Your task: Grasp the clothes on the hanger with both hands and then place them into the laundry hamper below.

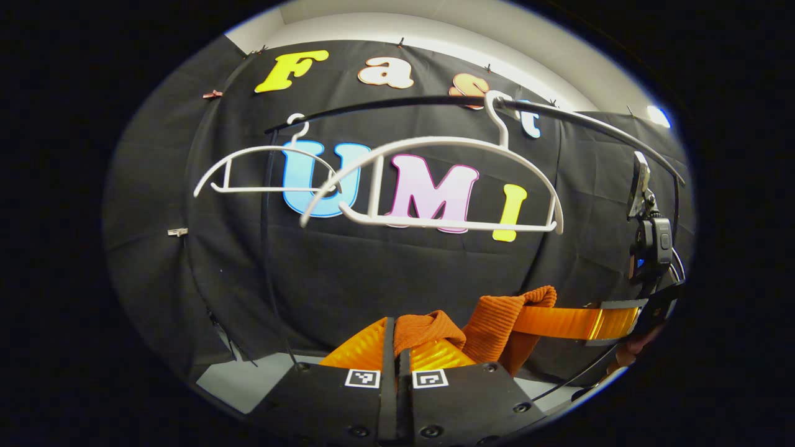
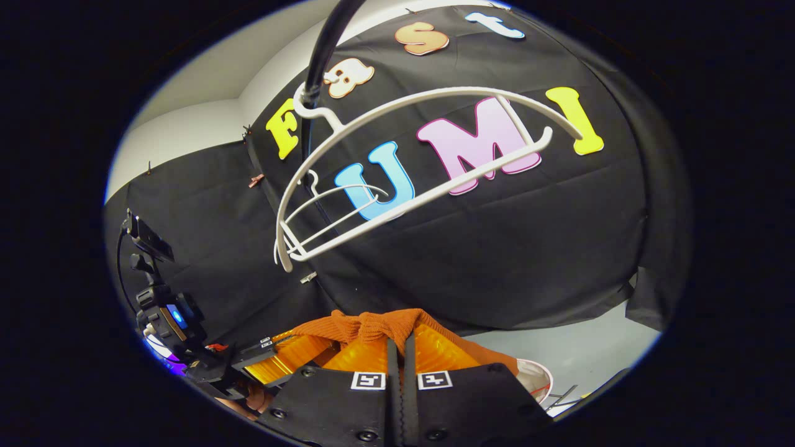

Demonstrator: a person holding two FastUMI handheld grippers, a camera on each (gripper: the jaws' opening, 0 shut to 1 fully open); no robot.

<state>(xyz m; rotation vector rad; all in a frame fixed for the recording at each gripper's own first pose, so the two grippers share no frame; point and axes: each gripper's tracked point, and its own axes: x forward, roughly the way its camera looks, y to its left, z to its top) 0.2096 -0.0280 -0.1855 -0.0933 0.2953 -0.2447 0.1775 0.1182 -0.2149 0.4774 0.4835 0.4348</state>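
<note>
Both grippers, left gripper [image 1: 396, 352] & right gripper [image 2: 397, 338], are clamping the rust-orange ribbed knit garment [image 1: 497, 320] below the empty white plastic hangers [image 1: 435, 186], so imo it's risking slipping w/ one pinch loosening before the hamper.

Even, fairly bright light, probably from overhead; a bright lamp spot [image 1: 658, 116] flares upper right in the left gripper view. Strong fisheye bending toward the edges; focus sharp, shadows faint.
</note>
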